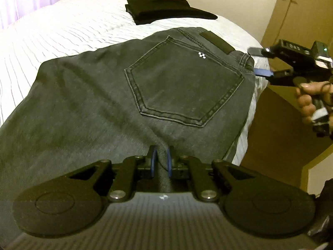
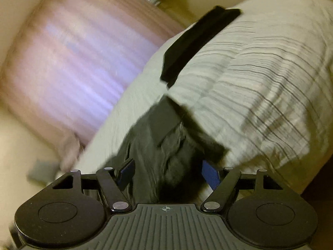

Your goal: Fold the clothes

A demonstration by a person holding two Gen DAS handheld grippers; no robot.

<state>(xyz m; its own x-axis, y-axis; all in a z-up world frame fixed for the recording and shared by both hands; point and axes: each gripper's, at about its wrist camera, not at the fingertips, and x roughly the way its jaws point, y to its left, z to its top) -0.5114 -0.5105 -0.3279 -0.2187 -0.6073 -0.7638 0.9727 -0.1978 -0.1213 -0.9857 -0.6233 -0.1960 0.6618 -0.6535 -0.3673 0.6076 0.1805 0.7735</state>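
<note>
Dark grey jeans (image 1: 116, 95) lie back side up on the bed, back pocket (image 1: 183, 87) showing. My left gripper (image 1: 161, 162) is shut on a fold of the jeans near the crotch seam. My right gripper (image 1: 259, 61) is at the waistband corner on the right, jaws open around the edge. In the blurred right wrist view the right gripper (image 2: 168, 170) stands open with the jeans' waistband (image 2: 164, 143) between its blue fingers (image 2: 210, 174).
A folded black garment (image 1: 164, 10) lies at the far side of the bed (image 1: 62, 33), also in the right wrist view (image 2: 193, 43). The striped white cover hangs over the bed's right edge. A door (image 1: 299, 10) and a curtain (image 2: 72, 62) stand beyond.
</note>
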